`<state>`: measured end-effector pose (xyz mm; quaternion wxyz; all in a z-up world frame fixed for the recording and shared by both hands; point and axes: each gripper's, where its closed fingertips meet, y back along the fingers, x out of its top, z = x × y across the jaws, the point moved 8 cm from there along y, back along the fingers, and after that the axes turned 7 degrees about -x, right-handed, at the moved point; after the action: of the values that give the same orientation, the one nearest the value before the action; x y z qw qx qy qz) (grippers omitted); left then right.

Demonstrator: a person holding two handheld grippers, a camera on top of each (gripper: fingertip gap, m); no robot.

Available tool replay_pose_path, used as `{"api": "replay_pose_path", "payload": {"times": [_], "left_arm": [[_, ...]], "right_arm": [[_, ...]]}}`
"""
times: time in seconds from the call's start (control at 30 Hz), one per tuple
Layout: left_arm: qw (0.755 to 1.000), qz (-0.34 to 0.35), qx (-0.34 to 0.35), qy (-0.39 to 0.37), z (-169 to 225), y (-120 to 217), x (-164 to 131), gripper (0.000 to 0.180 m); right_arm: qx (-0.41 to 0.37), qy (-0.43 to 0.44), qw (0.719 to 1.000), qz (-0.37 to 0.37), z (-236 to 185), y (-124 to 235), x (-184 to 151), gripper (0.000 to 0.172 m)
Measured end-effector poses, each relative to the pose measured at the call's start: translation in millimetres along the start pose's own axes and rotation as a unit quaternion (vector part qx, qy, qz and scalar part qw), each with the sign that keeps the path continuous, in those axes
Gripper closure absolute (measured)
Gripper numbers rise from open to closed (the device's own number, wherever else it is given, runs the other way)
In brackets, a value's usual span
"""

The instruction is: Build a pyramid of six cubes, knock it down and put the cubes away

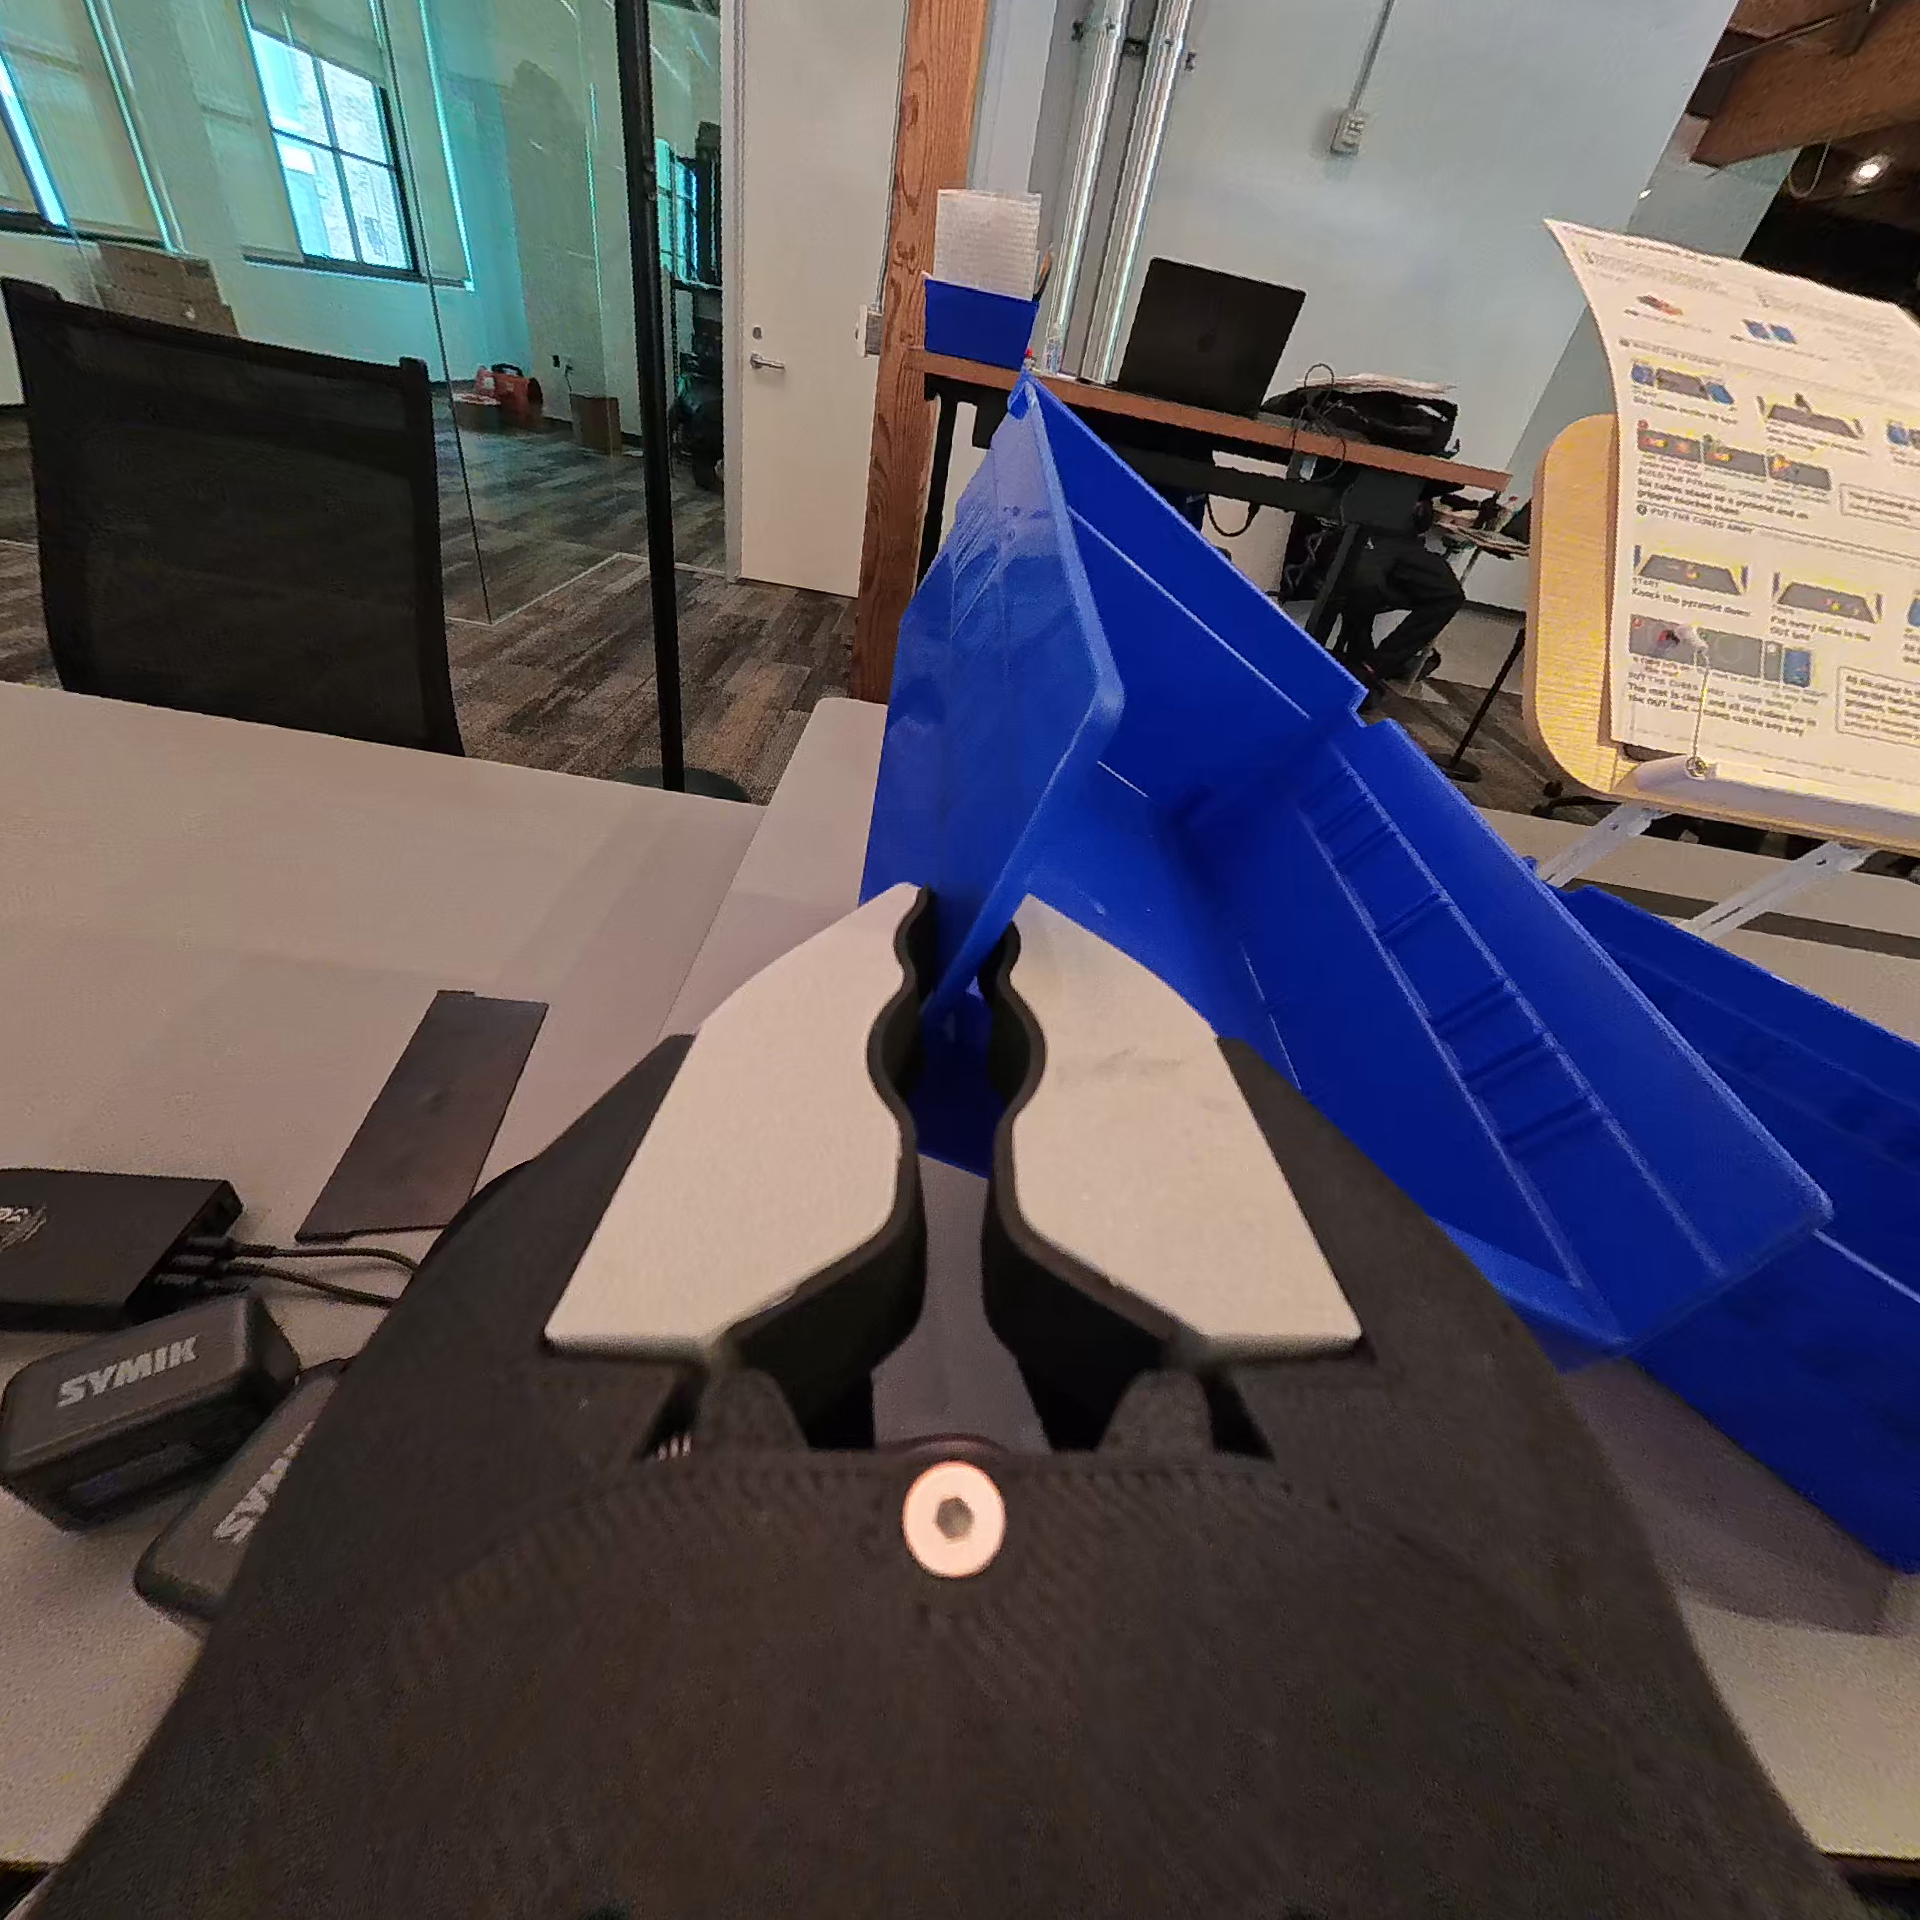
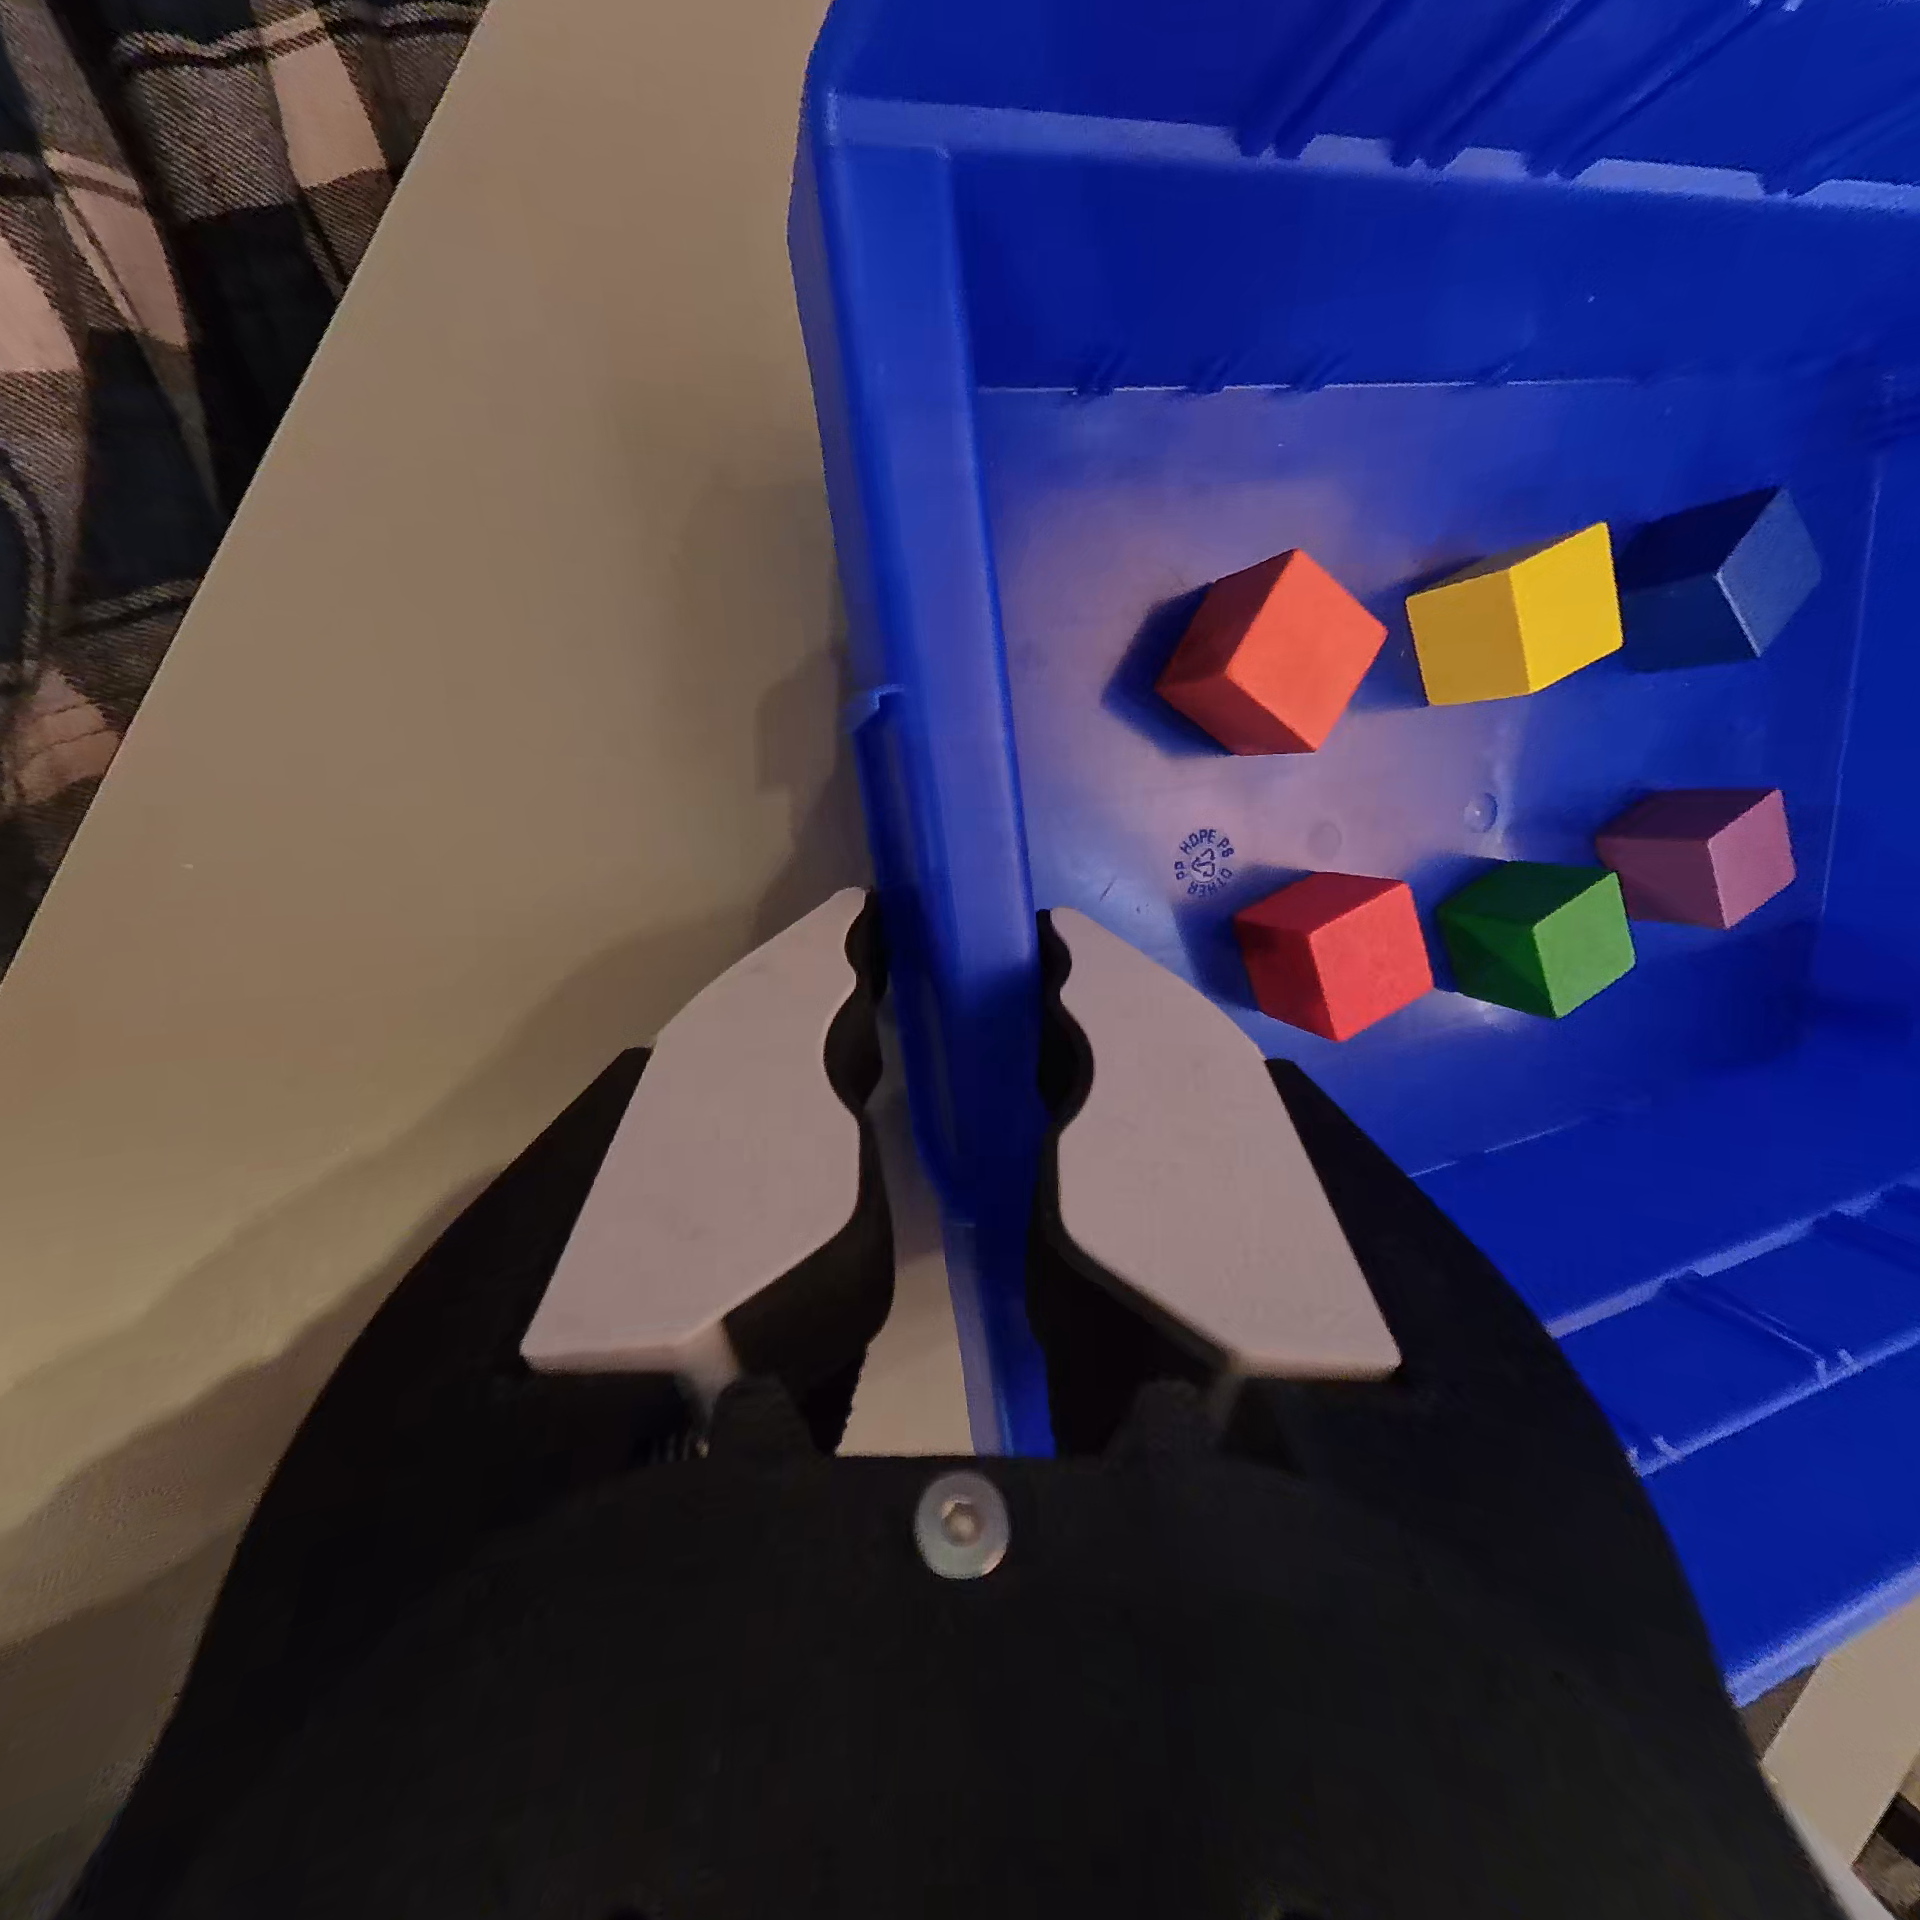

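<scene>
Both tongs, left (image 1: 961, 961) and right (image 2: 961, 940), are clamped on blue bin (image 2: 1299, 312) walls, six cubes (image 2: 1273, 649) loose on its floor above the bench (image 2: 468, 727); tipping is best done slowly, grips kept firm.

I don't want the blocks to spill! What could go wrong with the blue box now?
The blue bin hangs tilted with six cubes loose inside, like the orange cube and green cube; they could slide out. The left tongs pinch only a thin rim, so it might slip. The right tongs grip one wall.
</scene>
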<state>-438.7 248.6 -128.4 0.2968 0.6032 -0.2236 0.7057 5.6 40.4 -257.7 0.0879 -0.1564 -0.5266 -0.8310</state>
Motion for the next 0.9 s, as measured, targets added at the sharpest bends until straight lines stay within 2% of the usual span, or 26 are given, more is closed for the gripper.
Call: {"api": "replay_pose_path", "payload": {"times": [0.47, 0.9], "left_arm": [[1.0, 0.005, -0.005, -0.004, 5, 0, 5, 0.174], [1.0, 0.013, 0.007, -0.002, -3, 18, 8, 0.174]], "right_arm": [[-0.009, -0.025, 1.0, -0.003, 12, -11, 10, 0.145], [-0.03, -0.059, 0.998, -0.012, 40, -32, 27, 0.144]]}}
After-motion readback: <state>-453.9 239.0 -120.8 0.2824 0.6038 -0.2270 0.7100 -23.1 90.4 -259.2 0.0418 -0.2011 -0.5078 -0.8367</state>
